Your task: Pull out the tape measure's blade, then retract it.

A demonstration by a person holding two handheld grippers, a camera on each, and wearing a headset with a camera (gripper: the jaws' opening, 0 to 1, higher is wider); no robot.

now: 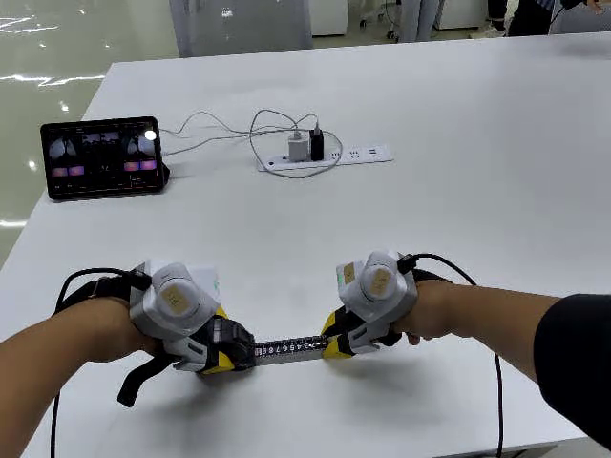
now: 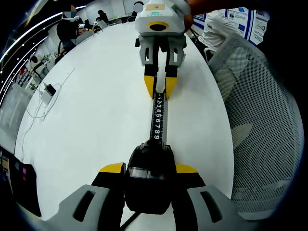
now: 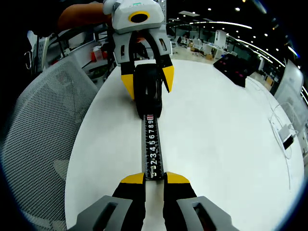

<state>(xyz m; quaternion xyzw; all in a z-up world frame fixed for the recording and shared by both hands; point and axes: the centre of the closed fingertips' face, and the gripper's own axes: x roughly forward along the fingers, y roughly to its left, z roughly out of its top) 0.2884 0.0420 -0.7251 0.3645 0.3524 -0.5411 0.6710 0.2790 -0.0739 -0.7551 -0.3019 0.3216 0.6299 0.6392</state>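
Tape measure [image 1: 232, 349] sits at the table's [image 1: 382, 219] near edge, case [image 2: 149, 183] clamped by the left gripper [image 2: 149, 168], blade [image 3: 152, 144] tip pinched in the right gripper [image 3: 154, 179]; draw them apart straight and level.

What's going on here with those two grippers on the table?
A person holds two grippers over the white table. The left gripper clamps the black tape measure case, and the right gripper pinches the tip of its black numbered blade. The blade is drawn out a short way, straight between them.
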